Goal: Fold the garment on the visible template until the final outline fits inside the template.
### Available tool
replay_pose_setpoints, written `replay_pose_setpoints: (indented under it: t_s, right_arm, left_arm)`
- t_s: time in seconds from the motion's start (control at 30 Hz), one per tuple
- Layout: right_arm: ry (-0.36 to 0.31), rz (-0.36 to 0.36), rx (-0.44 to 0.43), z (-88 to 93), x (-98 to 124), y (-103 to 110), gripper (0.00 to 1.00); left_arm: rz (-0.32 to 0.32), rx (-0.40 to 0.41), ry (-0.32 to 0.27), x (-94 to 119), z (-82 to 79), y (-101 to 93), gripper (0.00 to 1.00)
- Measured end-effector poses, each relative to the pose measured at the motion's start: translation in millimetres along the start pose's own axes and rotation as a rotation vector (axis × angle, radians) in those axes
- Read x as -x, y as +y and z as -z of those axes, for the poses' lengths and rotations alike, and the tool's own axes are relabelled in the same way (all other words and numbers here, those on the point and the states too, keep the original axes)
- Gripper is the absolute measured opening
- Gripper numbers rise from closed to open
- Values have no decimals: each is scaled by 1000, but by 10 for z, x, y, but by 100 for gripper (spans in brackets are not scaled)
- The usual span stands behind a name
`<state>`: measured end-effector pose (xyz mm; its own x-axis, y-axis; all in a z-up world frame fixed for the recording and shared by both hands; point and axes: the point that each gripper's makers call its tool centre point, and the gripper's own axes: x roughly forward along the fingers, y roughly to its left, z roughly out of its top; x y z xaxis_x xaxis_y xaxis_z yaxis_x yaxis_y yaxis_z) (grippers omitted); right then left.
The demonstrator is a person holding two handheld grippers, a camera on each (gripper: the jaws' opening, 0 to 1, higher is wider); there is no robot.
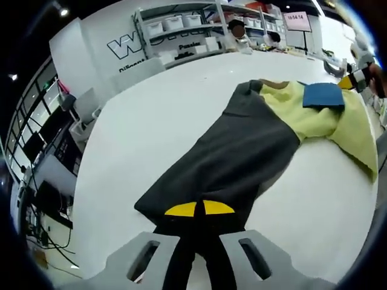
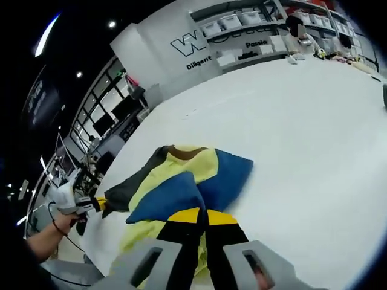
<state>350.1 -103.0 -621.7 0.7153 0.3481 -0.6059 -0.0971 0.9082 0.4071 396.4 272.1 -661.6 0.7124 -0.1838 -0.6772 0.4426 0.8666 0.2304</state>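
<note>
We see the soft multi-panel fabric garment (image 1: 242,145) lying spread on the white table (image 1: 163,115), with dark grey, pale yellow and blue sections. In the left gripper view it runs from the left gripper (image 1: 199,208) at 6 o'clock up toward 1 o'clock: the grey panel lies nearest, the yellow part beyond it, and a blue patch rests on the yellow near the far end. The left gripper's yellow-tipped jaws are brought together on the grey edge of the garment.

In the right gripper view the garment (image 2: 181,187) sits at 6 to 8 o'clock. A blue flap is raised and pinched between the closed jaws of the right gripper (image 2: 199,215), with yellow cloth bunched beneath it and grey fabric trailing toward 9 o'clock.

The table surface is plain white. Beyond it, at 12 o'clock, we see a white wall with dark lettering (image 2: 199,45) and metal shelving carrying white bins (image 1: 175,27).

The right gripper view shows a hand (image 2: 66,202) at 9 o'clock holding the other gripper at the garment's far edge. The left gripper view shows the other gripper at 2 o'clock, at the yellow end.
</note>
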Motion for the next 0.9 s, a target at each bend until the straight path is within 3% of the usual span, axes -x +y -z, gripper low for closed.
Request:
replay_pose_setpoints:
  t_s: [0.13,0.27,0.47,0.53,0.57,0.6,0.7,0.77,0.9]
  right_arm:
    - [44,-4,40,93,-35,-2,0]
    - [109,28,218,140,-107,-42,0]
    - [124,54,244,129,-108,-118,0]
    - [139,72,325,160,-102,-179,0]
    - [116,92,460,132,-119,-197,0]
    - [140,79,492,190,-120,-167,0]
    - [158,77,455,264,-117,-185,0]
    - [154,107,373,246,-103,-293,0]
    - [158,124,400,206,-64,-361,0]
  left_arm:
    - [-12,10,0,5,18,44,0]
    - [-44,8,9,-7,32,127,0]
    - [-67,14,15,-12,56,211,0]
    - [-70,28,12,-11,65,241,0]
    - [-72,44,8,-11,73,262,0]
    - [-73,48,6,-11,76,273,0]
    - [-82,50,4,-13,89,309,0]
    - [-93,55,7,-18,100,354,0]
    - [-97,86,15,-24,112,421,0]
